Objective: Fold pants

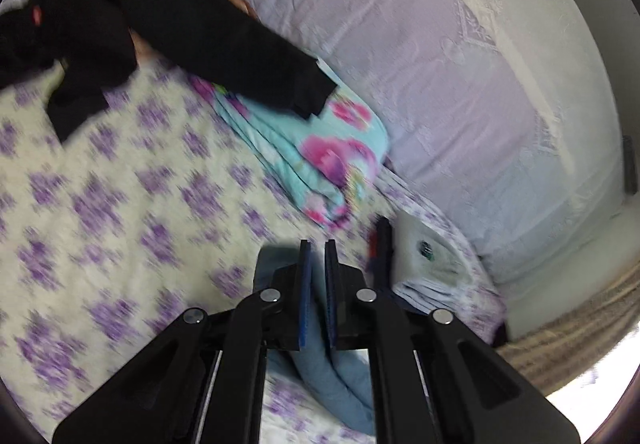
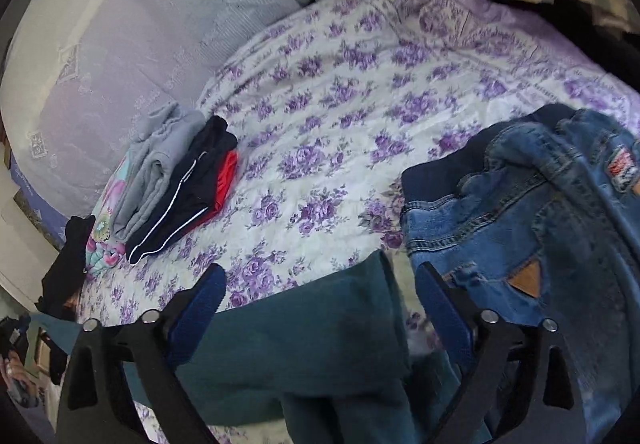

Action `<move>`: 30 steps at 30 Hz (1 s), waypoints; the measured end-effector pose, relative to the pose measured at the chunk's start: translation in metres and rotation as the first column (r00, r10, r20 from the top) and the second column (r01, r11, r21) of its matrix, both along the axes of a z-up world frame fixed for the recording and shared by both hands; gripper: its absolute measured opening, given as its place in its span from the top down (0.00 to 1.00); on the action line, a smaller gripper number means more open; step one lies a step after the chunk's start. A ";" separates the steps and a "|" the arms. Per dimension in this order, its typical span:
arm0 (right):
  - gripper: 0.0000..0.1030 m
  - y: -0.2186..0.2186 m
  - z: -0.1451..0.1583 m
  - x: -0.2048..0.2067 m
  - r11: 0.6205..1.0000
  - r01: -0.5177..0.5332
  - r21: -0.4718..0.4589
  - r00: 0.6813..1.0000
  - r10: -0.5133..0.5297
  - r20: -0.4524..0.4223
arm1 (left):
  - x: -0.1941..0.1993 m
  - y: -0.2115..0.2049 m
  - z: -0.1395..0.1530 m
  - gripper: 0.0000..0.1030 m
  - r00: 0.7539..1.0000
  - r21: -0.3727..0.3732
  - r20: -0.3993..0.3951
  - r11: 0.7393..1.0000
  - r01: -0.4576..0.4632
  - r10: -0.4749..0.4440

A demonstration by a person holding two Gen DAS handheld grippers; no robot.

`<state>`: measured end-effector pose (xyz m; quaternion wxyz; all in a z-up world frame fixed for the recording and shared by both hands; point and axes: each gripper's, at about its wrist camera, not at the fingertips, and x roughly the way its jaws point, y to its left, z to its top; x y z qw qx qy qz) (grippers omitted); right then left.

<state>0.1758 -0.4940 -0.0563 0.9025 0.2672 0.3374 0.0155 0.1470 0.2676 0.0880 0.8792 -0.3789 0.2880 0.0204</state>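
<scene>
My left gripper is shut on a fold of light blue pants, which hang down below the fingers over the floral bedspread. In the right wrist view the same pants appear as teal cloth stretched across the bed's near edge between my right gripper's fingers. My right gripper is open, its blue pads spread wide on either side of the cloth, not closed on it. The left wrist view is motion-blurred.
A pile of blue jeans lies at the right. A stack of folded clothes sits by the lilac cushion. A black garment drapes over a folded floral cloth. A white packet lies near the cushion.
</scene>
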 end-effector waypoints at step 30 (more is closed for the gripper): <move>0.96 -0.004 0.046 -0.028 0.995 0.068 -0.078 0.996 -0.063 0.058 | 0.026 0.011 -0.132 0.41 0.946 0.004 -0.309 0.995 0.103 -0.097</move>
